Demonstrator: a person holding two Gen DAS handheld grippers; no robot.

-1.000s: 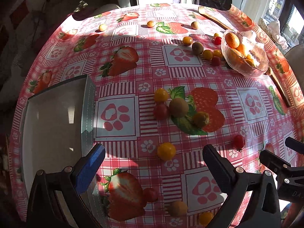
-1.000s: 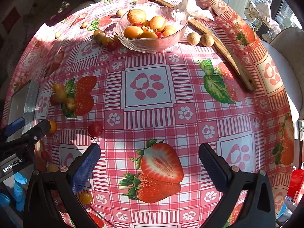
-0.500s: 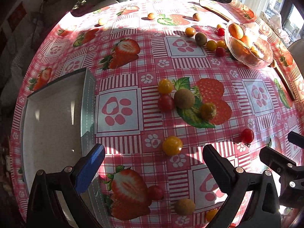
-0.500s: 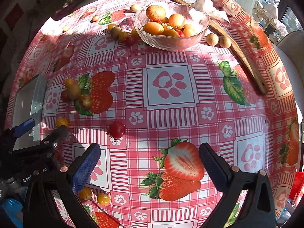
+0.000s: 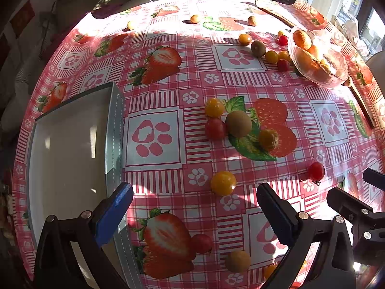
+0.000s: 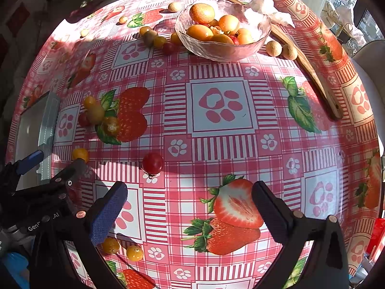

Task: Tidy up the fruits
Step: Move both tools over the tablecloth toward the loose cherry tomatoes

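Small fruits lie scattered on a strawberry-print tablecloth. My left gripper (image 5: 195,201) is open and empty, just behind a yellow tomato (image 5: 223,183). A kiwi (image 5: 238,123), a red tomato (image 5: 215,128) and two yellow fruits cluster beyond it. An empty metal tray (image 5: 69,149) lies at the left. My right gripper (image 6: 190,202) is open and empty, just behind a red cherry tomato (image 6: 152,163), which also shows in the left wrist view (image 5: 316,171). A glass bowl (image 6: 222,48) holding oranges and small fruits stands at the far side.
A long wooden utensil (image 6: 310,65) lies right of the bowl, with two pale round fruits (image 6: 273,47) beside it. More small fruits (image 6: 156,41) sit left of the bowl. The left gripper (image 6: 48,168) shows at the lower left of the right wrist view.
Both grippers have moved forward and lower over the table. The yellow tomato and the red cherry tomato sit closer to their fingers. Both stay open.
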